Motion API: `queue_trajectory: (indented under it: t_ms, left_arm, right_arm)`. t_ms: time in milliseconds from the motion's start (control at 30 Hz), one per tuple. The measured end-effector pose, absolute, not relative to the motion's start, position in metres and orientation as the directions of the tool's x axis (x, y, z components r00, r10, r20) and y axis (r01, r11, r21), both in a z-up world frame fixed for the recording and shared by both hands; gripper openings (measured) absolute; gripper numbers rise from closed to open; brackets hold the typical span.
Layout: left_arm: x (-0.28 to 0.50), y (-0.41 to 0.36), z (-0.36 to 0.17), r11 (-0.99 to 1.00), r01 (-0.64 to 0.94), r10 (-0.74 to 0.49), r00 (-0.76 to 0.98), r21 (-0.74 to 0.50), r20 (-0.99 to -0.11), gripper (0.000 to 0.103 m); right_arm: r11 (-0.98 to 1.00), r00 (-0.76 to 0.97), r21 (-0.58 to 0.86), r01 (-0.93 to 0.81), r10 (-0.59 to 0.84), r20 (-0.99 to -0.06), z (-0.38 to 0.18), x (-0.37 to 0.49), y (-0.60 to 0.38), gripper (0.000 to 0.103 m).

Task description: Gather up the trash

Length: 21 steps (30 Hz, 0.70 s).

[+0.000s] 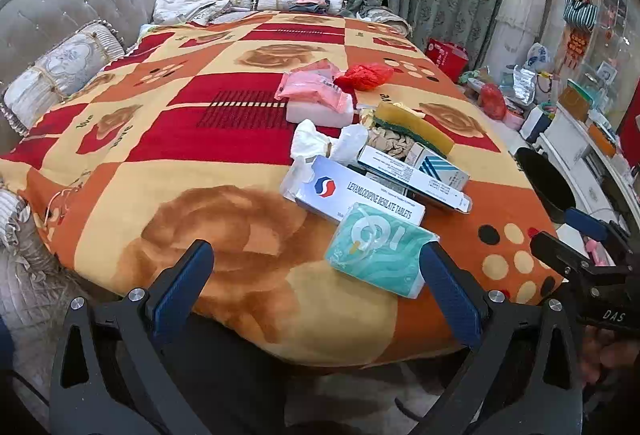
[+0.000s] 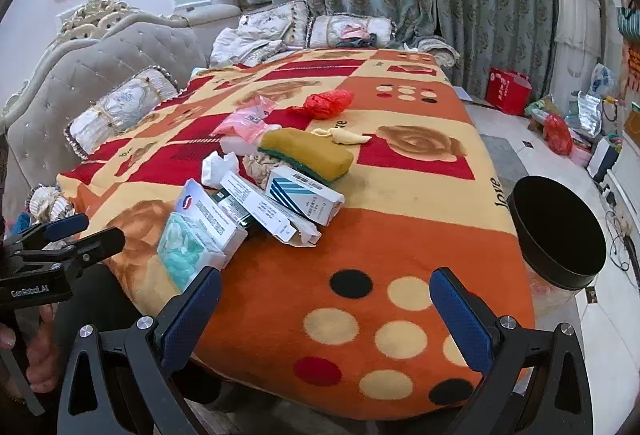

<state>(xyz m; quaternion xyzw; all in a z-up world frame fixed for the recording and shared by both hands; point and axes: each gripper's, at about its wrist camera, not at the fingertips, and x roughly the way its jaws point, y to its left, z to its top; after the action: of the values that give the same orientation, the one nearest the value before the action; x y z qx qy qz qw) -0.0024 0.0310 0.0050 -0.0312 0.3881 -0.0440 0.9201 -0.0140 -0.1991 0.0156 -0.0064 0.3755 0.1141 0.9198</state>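
Lying beyond left tool (image 1: pixel 316 275): tissue pack (image 1: pixel 378 255)

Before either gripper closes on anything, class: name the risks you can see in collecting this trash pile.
1. The boxes overlap: the tablet box rests against the teal tissue pack and the long white box. Lifting one could drag or topple its neighbours.
2. The teal pack sits near the blanket's edge, so a nudge might push it off.
3. The black bin stands beside the bed's corner, apart from the pile; light items like the crumpled tissue may drop on the way.
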Motion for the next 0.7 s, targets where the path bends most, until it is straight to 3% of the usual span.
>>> queue_trajectory:
  t_ms: [133,367,700]
  left_arm:
    - [-0.004,0.028,0.004,0.998,0.049,-0.065,0.704,-0.044,-0.707,0.102]
    - [-0.004,0.039,0.006,0.994,0.051,-0.102,0.701,-0.093,-0.706,0.102]
    - [-0.008,0.023,0.002,0.996,0.084,-0.057,0.709,0.004,-0.703,0.102]
  right_arm:
    - [0.973,0.687,0.071,-0.218,0.205,-0.697,0.015,-0.012,-0.198,0.103]
    - [0.970,0.688,0.058,-0.235,0.208,-0.696,0.017,-0.012,-0.191,0.103]
    - [0.970,0.695,0.036,-0.239,0.197,-0.691,0.020,-0.015,-0.189,0.103]
